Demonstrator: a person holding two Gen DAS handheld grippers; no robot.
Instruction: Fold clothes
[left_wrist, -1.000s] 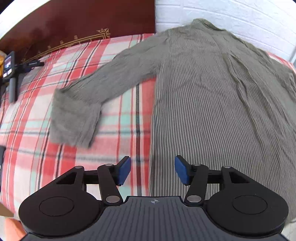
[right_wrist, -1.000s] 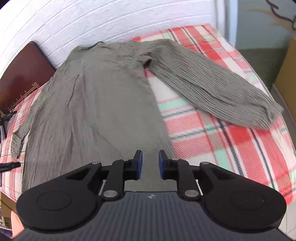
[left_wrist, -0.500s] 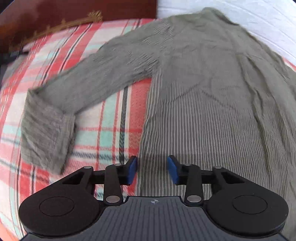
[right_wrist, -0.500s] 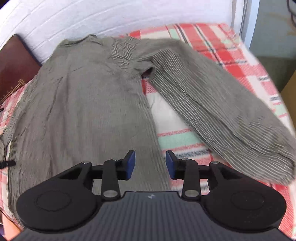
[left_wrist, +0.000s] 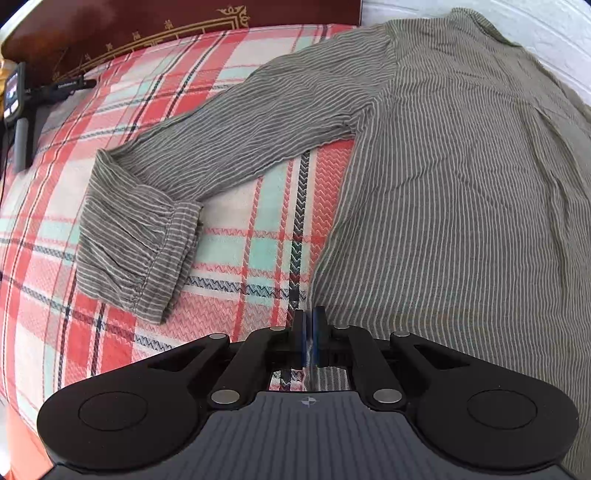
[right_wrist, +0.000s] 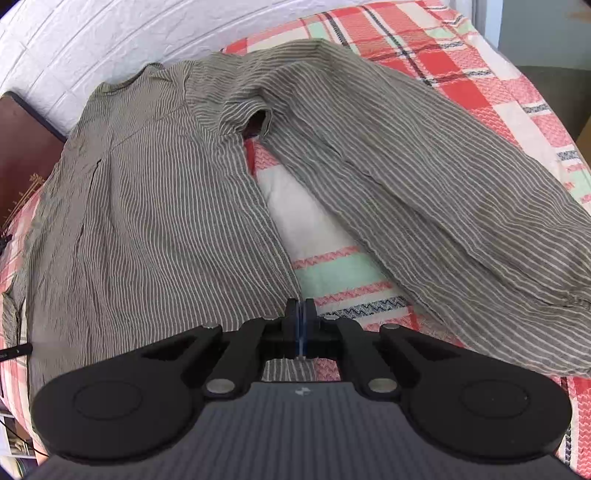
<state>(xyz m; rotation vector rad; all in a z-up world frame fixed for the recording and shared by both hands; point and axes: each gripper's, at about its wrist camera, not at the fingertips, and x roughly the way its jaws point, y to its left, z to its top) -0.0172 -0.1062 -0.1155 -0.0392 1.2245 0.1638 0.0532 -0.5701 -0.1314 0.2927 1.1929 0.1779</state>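
On the plaid bedspread (left_wrist: 236, 254) the striped shirt (left_wrist: 461, 206) lies spread flat, collar toward the white brick wall (right_wrist: 92, 40), both sleeves angled out to the sides. My left gripper (left_wrist: 309, 338) sits at the shirt's near left hem corner with its blue pads pressed together, a sliver of striped cloth showing between them — so I read it as pinching the hem there. My right gripper (right_wrist: 300, 332) matches it at the near right corner, fingers likewise closed on the hem edge.

Nothing about the shirt is folded as I see it: the body is open and the left sleeve (left_wrist: 207, 162) and right sleeve (right_wrist: 424, 192) rest apart from the body on the bedspread. With both hem corners pinched, I judge the step in hand to be a lengthwise fold or a straightening pull; I cannot tell which.

To do it well I'd keep the two grips level and equally tensioned, so the hem stays a straight line. The fabric is thin and crinkled — it will slip or bunch if I jerk it. I'd check that each pinch holds both layers, and mind the loose sleeves so they don't drag under the body.
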